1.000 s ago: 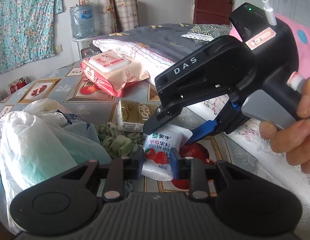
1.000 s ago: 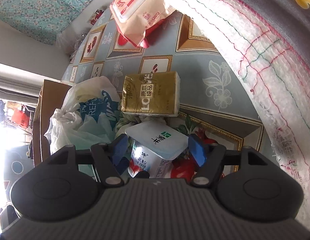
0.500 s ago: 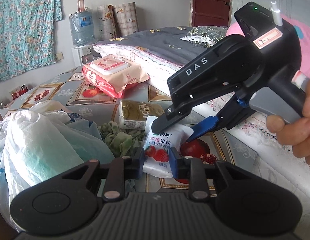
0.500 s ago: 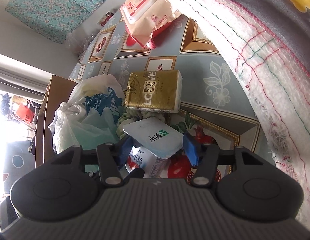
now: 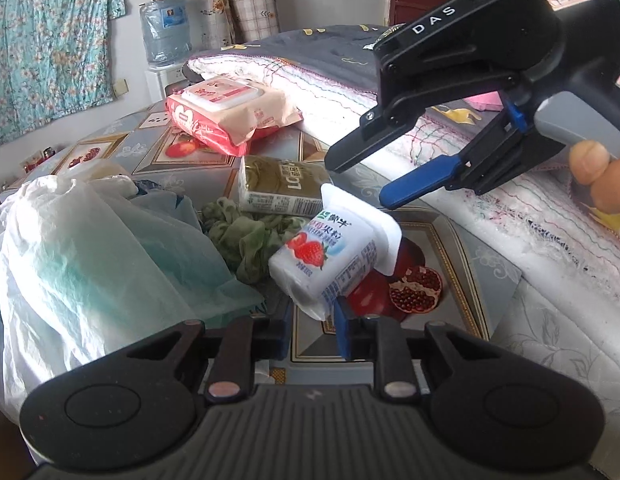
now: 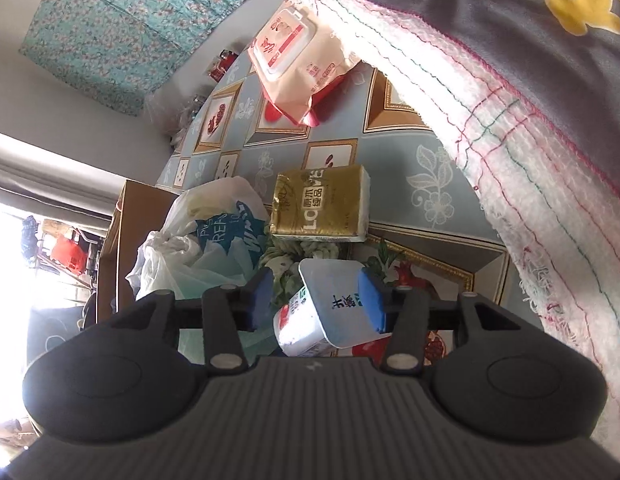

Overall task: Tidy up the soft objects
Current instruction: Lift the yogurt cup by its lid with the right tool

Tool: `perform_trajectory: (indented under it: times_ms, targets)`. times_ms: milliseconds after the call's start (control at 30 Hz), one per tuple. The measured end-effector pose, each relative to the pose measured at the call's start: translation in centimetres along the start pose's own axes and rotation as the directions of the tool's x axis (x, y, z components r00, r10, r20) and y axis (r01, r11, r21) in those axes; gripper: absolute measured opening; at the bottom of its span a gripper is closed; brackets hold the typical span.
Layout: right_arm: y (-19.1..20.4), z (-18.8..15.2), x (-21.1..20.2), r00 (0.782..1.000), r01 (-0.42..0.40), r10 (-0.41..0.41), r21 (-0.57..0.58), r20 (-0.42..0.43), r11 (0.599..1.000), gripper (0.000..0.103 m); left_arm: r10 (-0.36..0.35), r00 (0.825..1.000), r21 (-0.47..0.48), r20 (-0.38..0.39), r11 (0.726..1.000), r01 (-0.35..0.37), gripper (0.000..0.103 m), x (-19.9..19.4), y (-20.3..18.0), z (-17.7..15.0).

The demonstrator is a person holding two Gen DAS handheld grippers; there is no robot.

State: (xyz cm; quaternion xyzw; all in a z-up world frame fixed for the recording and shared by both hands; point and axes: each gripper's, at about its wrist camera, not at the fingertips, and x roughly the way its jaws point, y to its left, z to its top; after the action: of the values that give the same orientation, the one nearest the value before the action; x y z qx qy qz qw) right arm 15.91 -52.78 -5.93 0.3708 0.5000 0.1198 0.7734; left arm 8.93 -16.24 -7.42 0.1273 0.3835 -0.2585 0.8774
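Yogurt cup [image 5: 334,258] tilted, lid end up and to the right, its base pinched between the pads of the left gripper [image 5: 312,326], which is clamped on it; cup sits low over the tablecloth [image 5: 462,264], whether touching it cannot be told. Right gripper [image 6: 316,300] hovers over the lid, jaws apart; its right pad overlaps the lid in that view, but the left view shows it clear of the cup. Just behind the cup: green cloth [image 5: 246,240], crumpled; behind that, tissue pack [image 5: 284,190], flat on the table; further back, wipes pack [image 5: 226,118]; to the left, plastic bags [image 5: 90,252], heaped. Blanket [image 5: 490,208] along the right edge. Judgement: sorting barely begun; no grouping evident; cloth, tissues, wipes and bags all await handling; destination for the cup not visible.
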Motion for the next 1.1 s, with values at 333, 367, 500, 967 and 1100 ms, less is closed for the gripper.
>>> perform_trajectory:
  times_ms: [333,367,500,967,1100]
  targets:
    - [-0.4,0.2,1.4,0.999,-0.010,0.010,0.006,-0.048,1.000,0.061,0.067,0.993,0.181,0.094,0.980,-0.083,0.047,-1.6,-2.7,1.2]
    - [-0.4,0.2,1.3,0.998,-0.010,0.010,0.002,-0.054,1.000,0.062,0.071,0.993,0.208,0.090,0.974,-0.089,0.047,-1.3,-3.0,1.6]
    - [-0.7,0.5,1.3,0.996,-0.027,0.027,0.006,-0.090,1.000,0.066,0.073,0.996,0.290,0.054,0.953,-0.085,0.049,0.4,-3.9,2.8]
    - [-1.5,1.3,2.5,0.985,-0.070,0.076,0.045,-0.154,0.997,0.068,0.100,0.995,0.355,0.028,0.929,-0.103,0.054,3.8,-5.0,3.1]
    - [-1.6,1.2,2.6,0.984,-0.071,0.079,0.057,-0.158,0.996,0.071,0.072,0.994,0.238,0.081,0.967,-0.089,0.053,2.6,-3.4,2.1]
